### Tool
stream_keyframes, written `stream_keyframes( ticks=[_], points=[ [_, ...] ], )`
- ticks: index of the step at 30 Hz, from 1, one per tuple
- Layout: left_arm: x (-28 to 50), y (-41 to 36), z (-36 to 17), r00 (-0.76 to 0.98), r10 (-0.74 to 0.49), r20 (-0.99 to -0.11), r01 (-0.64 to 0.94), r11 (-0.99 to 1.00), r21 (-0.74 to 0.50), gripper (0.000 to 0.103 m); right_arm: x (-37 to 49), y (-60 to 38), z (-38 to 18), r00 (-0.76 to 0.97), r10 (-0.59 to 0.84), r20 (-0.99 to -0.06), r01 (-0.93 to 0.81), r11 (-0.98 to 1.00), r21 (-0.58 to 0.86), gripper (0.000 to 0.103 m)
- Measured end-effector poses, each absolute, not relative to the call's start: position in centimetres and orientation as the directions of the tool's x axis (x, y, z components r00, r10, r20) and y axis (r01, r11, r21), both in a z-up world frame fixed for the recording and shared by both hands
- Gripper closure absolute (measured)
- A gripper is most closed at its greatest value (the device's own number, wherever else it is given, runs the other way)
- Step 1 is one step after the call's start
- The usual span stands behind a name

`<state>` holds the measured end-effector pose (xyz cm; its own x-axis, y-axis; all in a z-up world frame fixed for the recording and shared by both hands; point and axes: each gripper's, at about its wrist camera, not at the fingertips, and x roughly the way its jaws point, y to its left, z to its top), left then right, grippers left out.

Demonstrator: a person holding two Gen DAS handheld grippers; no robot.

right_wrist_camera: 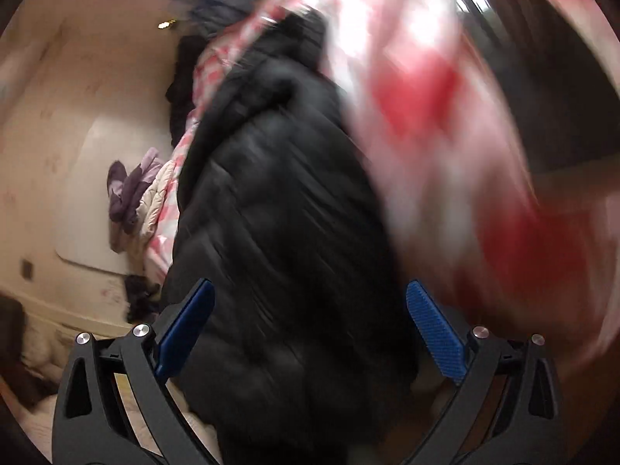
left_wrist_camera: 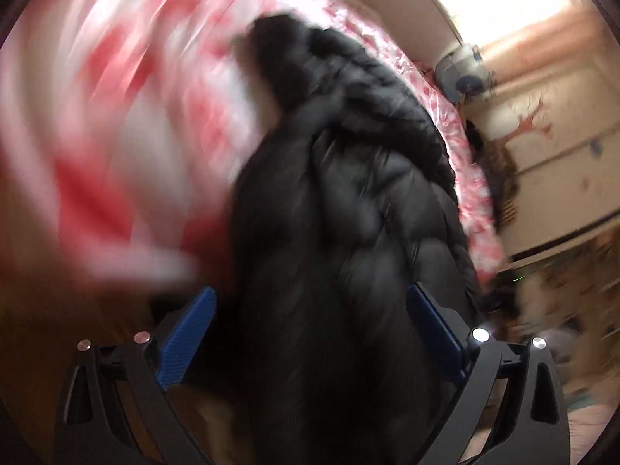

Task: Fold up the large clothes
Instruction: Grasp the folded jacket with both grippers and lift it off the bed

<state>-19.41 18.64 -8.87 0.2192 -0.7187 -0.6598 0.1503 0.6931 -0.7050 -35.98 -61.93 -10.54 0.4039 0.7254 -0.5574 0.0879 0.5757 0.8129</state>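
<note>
A: What is the garment here?

B: It is a large black quilted puffer jacket (left_wrist_camera: pixel 348 201) of shiny, padded material, with stitched puffy sections.

A: How does it lie?

B: The black quilted puffer jacket (right_wrist_camera: pixel 279 213) lies bunched in a long heap, not flat, on a red-and-white patterned bed cover (left_wrist_camera: pixel 97 116). The far end looks folded over on itself. The near end reaches to the bottom of both views.

A: Is it neatly folded?

B: No, it is crumpled. The pictures are blurred, so finer details I cannot tell.
</note>
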Motion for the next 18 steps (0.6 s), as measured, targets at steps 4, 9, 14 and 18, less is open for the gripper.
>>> stream_keyframes(
  ticks=[4,9,14,18],
  points=[
    [-22.0,19.6,-12.2,0.126,-0.852,-0.508,0.098,0.520,-0.849,0.008,-37.5,-61.8,-16.3,0.325,0.839,-0.437,0.131,0.418,0.899,0.007],
    [-23.6,18.3,-14.9,0.044,-0.938,-0.343,0.070,0.346,-0.936,0.008,-37.7,-60.3,-21.2,0.281,0.934,-0.223,0.133,0.192,0.972,0.007],
    [-24.7,17.2,-14.6,0.021,-0.953,-0.302,0.089,0.303,-0.949,0.008,-37.8,-58.9,-20.3,0.276,0.956,-0.095,0.001,0.099,0.995,0.008],
    [-25.1,17.3,-14.0,0.063,-0.931,-0.361,0.087,0.365,-0.927,0.024,-37.9,-58.6,-19.0,0.303,0.946,-0.115,-0.063,0.140,0.988,0.052]
  ],
)
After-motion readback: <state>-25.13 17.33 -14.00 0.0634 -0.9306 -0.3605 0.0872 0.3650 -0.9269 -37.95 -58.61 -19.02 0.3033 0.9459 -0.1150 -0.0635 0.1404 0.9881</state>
